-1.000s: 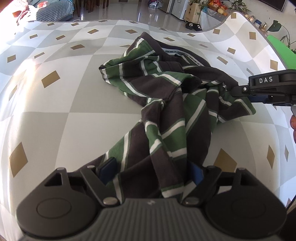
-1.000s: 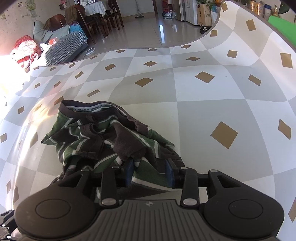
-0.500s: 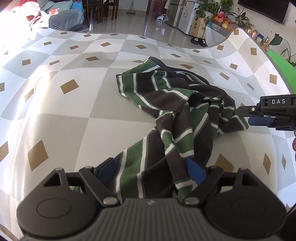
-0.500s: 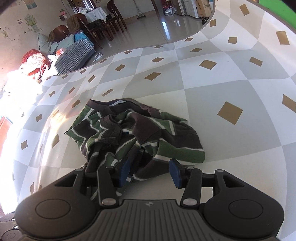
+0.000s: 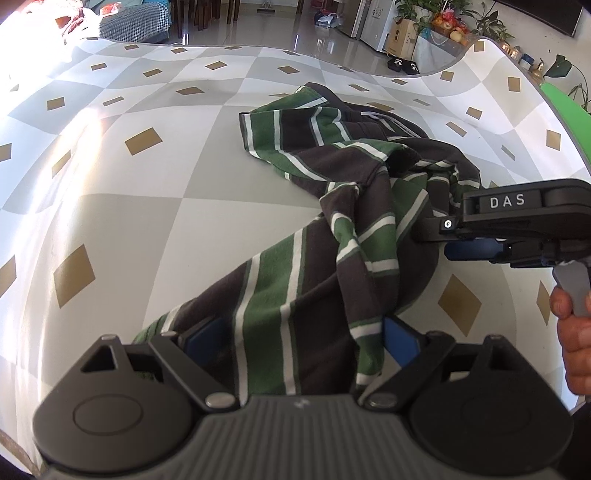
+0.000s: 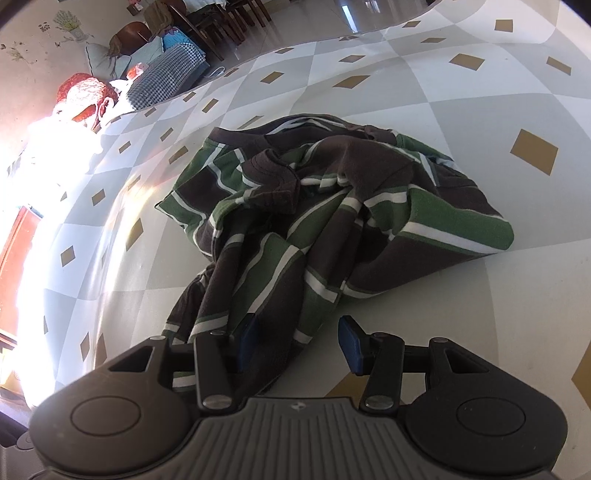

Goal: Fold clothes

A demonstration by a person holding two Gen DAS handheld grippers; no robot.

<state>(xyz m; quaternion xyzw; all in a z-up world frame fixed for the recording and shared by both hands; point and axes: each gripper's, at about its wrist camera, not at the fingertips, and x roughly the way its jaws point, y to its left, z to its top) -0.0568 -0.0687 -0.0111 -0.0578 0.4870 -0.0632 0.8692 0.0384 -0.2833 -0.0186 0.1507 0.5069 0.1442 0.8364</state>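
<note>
A crumpled shirt (image 5: 325, 236) with dark brown, green and white stripes lies on the checkered table (image 5: 147, 221). Its near end runs between the fingers of my left gripper (image 5: 301, 341), whose jaws are opening wide; the blue pads (image 5: 400, 341) stand apart from the cloth's bulk. In the right wrist view the shirt (image 6: 332, 221) is heaped ahead of my right gripper (image 6: 299, 341). Cloth lies against its left pad (image 6: 247, 339), and bare table shows beside the right pad. The left wrist view shows the right gripper (image 5: 443, 240) at the shirt's right edge, held by a hand (image 5: 572, 332).
The tablecloth has grey and white squares with gold diamonds. Past the far edge are a shiny floor, a houndstooth cushion (image 6: 162, 74), chairs, boxes and plants (image 5: 454, 26). A green object (image 5: 565, 118) sits at the table's right edge.
My right gripper has let go of the fold it pinched and has dropped lower, nearer the table. My left gripper's jaws have spread wider around the shirt's near end.
</note>
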